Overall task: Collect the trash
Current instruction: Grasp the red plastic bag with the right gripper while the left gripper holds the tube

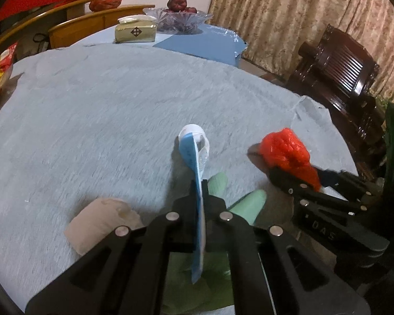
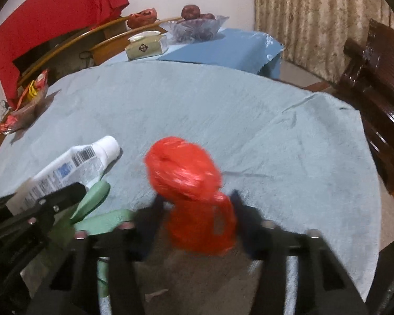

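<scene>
Now hand-held gripper clamping red bag

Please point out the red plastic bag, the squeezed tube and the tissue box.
red plastic bag (image 2: 182,173): right wrist view, crumpled top.
squeezed tube (image 2: 73,164): right wrist view, printed body.
tissue box (image 1: 135,32): left wrist view, front face.

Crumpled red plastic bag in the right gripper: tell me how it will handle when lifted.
The crumpled red plastic bag will probably feel light and floppy: it is thin, wrinkled film. It likely squashes between the right gripper fingers rather than resisting. Its glossy surface may slip, so loose folds could slide out.
</scene>
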